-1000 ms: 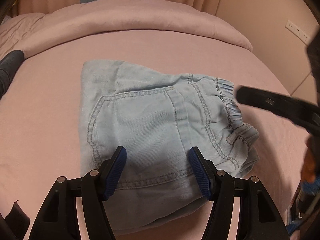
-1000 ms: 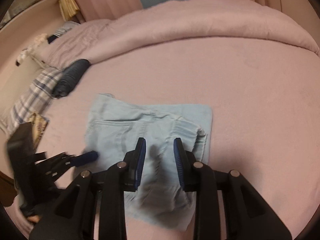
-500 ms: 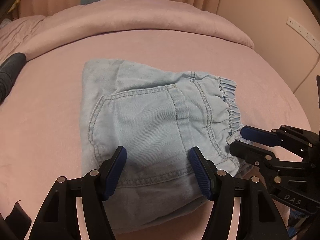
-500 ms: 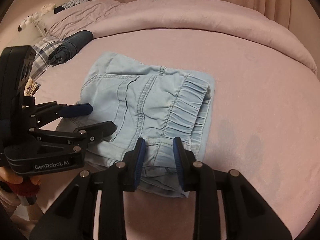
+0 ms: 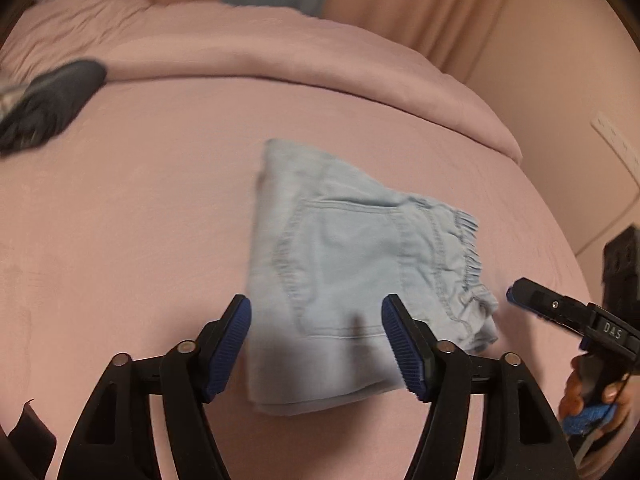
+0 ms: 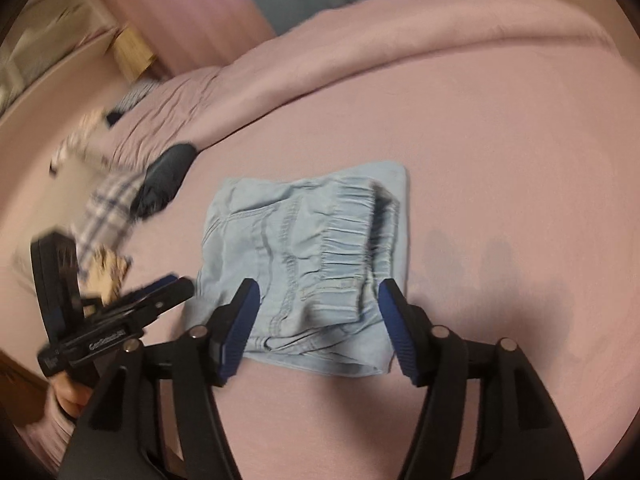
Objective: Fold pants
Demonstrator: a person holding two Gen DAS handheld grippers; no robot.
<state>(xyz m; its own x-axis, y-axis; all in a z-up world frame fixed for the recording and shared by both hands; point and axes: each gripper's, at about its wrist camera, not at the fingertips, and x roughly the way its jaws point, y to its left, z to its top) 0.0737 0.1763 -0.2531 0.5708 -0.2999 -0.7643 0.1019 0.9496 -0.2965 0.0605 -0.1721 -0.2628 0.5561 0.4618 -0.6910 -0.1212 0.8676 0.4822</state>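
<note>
Light blue denim pants point(image 5: 360, 272) lie folded into a compact square on the pink bed, back pocket and elastic waistband up. They also show in the right wrist view point(image 6: 312, 256). My left gripper point(image 5: 316, 344) is open and empty, raised above the pants' near edge. My right gripper point(image 6: 316, 328) is open and empty, above the near edge by the waistband. The right gripper shows at the right in the left wrist view point(image 5: 560, 312); the left gripper shows at the left in the right wrist view point(image 6: 120, 320).
A rolled dark garment point(image 5: 48, 108) lies at the far left of the bed, also in the right wrist view point(image 6: 164, 180), beside a plaid cloth point(image 6: 104, 208). A pink duvet point(image 5: 280, 48) is bunched along the back. A wall outlet point(image 5: 616, 148) is at right.
The right gripper has opened wide. Both grippers have drawn back and up from the pants, which now look smaller and lie untouched. The left gripper stayed open.
</note>
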